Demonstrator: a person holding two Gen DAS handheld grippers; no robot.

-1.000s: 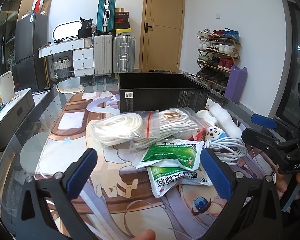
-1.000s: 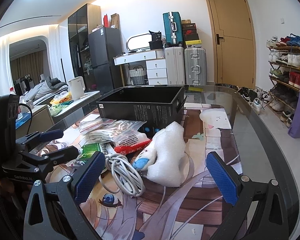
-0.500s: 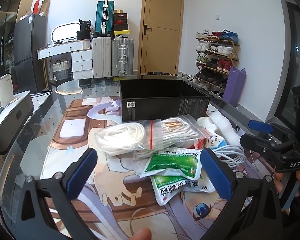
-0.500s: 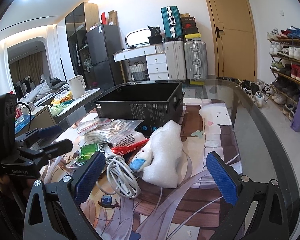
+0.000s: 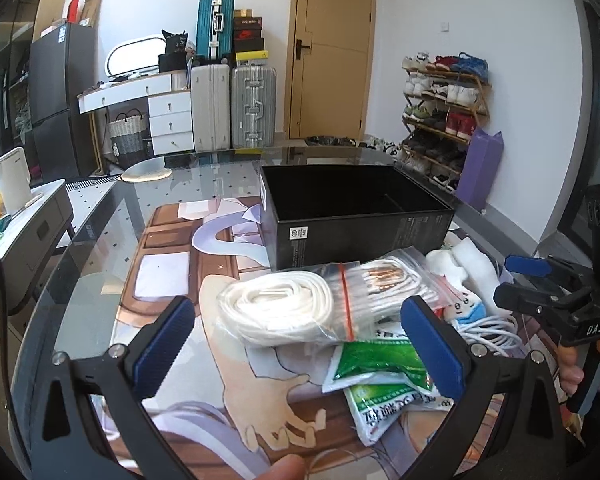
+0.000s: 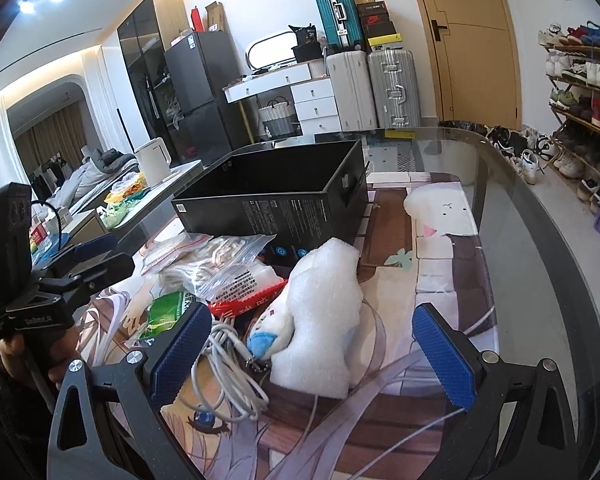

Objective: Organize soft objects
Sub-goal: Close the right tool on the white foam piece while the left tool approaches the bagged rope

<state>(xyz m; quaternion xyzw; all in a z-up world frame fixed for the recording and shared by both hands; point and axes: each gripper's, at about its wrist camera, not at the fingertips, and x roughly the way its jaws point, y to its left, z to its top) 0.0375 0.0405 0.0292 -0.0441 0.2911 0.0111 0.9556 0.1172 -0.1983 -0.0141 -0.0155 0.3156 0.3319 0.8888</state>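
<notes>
Fingers wide on both my left gripper (image 5: 300, 344) and right gripper (image 6: 312, 356), holding nothing | table (image 6: 540, 264) | black box (image 5: 356, 216) open, behind pile | rope bag (image 5: 300, 308) between left fingers | foam (image 6: 324, 312) ahead of right | green packet (image 5: 376, 364) | cable (image 6: 228, 376)

Bagged white rope (image 5: 284, 308), green packets (image 5: 380, 364) and foam (image 6: 324, 312) lie before open black box (image 5: 352, 216).

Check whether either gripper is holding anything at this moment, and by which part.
Nothing is held. The left gripper and the right gripper are both open, their fingers apart above the pile of soft items, touching none.
</notes>
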